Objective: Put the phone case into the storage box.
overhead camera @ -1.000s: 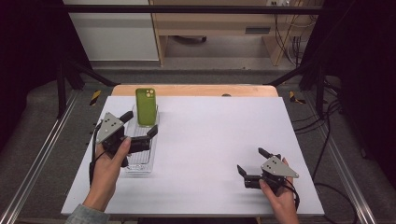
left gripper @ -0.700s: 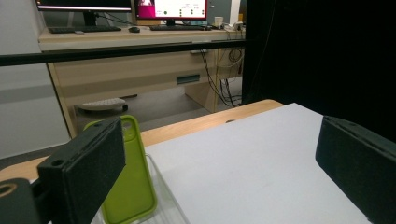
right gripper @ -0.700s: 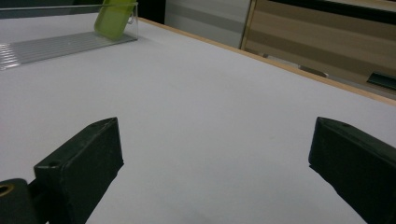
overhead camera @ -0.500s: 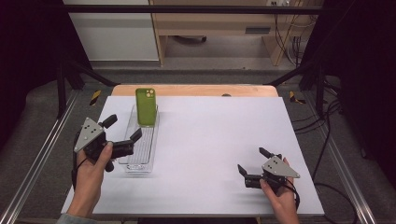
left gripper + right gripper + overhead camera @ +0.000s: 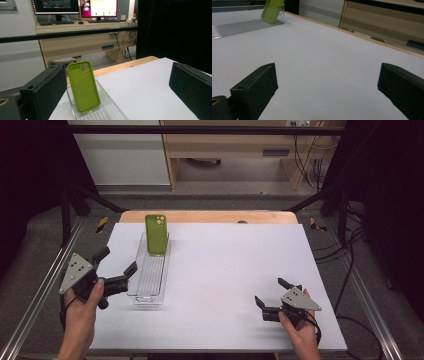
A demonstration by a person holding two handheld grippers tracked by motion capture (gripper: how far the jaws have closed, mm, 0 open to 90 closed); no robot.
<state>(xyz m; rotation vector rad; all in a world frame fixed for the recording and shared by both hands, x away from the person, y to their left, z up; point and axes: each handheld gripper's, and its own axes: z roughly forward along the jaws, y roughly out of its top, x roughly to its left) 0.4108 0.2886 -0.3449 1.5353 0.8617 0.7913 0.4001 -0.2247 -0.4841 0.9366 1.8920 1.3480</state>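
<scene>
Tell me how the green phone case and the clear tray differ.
The phone case is solid green; the tray is see-through. The phone case stands nearly upright, leaning at the tray's far end; the tray lies flat on the table. The phone case is shorter than the tray, filling just one end of it. Both are long and narrow, and neither hand-held gripper touches them.

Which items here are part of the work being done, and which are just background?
Part of the work:
- green phone case, standing at the far end of the tray
- clear plastic tray
- left gripper, open beside the tray
- right gripper, open, apart from both

Background:
- monitors
- wooden desk
</scene>
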